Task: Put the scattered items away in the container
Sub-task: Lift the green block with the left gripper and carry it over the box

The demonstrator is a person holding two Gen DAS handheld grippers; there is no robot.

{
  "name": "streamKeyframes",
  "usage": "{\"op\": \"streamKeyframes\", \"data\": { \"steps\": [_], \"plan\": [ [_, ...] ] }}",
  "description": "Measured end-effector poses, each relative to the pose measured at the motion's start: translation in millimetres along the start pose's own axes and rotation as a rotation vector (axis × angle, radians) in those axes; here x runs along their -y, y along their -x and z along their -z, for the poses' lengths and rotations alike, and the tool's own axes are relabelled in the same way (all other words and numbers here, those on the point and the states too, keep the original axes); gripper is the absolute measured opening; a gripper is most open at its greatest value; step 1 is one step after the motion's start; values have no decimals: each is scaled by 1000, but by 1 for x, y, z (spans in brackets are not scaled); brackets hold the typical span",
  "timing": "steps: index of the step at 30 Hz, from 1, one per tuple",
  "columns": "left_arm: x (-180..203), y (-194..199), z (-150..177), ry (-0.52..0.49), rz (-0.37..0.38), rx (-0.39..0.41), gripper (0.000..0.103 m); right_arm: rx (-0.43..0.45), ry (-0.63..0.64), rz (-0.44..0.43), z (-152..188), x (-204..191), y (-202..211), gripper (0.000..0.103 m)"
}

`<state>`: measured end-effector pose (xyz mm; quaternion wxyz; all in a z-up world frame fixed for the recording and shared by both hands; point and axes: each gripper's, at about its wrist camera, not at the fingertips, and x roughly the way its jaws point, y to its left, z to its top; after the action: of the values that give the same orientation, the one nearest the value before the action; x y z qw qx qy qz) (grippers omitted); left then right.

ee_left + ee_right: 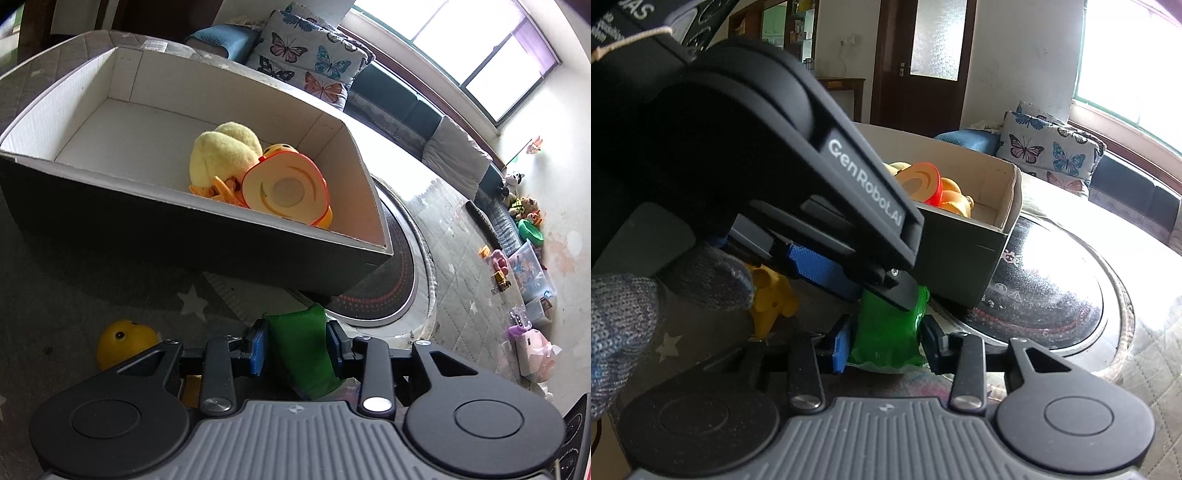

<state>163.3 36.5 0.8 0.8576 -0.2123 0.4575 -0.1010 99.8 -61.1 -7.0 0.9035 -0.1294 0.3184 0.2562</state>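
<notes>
1. Left gripper (pixel 297 347) – blue pads pressed on both sides of the green toy (pixel 301 354); jaws clamped on it.
2. Right gripper (pixel 888 343) – the same green toy (pixel 888 332) sits between its blue pads too. Left pad looks to be touching, right pad right at the toy's edge; can't tell for sure if it's actually squeezing.
3. In the right wrist view the left gripper's body (pixel 798 192) crosses from upper left, its tip down on top of the green toy.
4. Cardboard box (pixel 110 214) just ahead of the left jaws, w/ a yellow plush (pixel 221 155) and an orange-yellow plastic toy (pixel 288 192) inside, lying against each other near the box's right end.
5. Yellow duck toy (pixel 123 341) on the grey star mat (pixel 66 295), left of the left jaws, outside the box.
6. Gloved hand (pixel 635 302) at left of the right jaws, beside a yellow toy (pixel 774 299).
</notes>
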Motion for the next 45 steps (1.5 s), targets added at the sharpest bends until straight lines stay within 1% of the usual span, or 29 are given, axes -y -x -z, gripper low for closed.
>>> {"op": "streamKeyframes", "data": {
  "steps": [12, 18, 20, 25, 28, 33, 38, 41, 45],
  "plan": [
    [-8, 15, 4, 45, 8, 16, 38, 15, -54, -60, -3, 6, 16, 37],
    [-10, 12, 9, 55, 2, -1, 40, 4, -73, -97, 2, 7, 16, 37],
    [-10, 11, 9, 56, 0, -3, 40, 0, -66, -97, 4, 8, 16, 37],
    [-3, 9, 9, 19, -24, -10, 40, -4, -34, -90, 7, 2, 20, 40],
    [0, 8, 10, -6, -40, -10, 40, 2, -29, -83, 8, 2, 21, 40],
    [2, 11, 11, -2, -40, -2, 38, 10, -7, -70, 6, 0, 24, 38],
    [0, 27, 9, 16, -33, 41, 37, 42, 24, -73, -5, -4, 30, 38],
    [1, 44, 0, 18, -28, 93, 37, 75, 51, -75, -17, -7, 35, 37],
    [-2, 65, -19, 15, -32, 167, 37, 137, 88, -82, -43, -9, 35, 37]
  ]
}}
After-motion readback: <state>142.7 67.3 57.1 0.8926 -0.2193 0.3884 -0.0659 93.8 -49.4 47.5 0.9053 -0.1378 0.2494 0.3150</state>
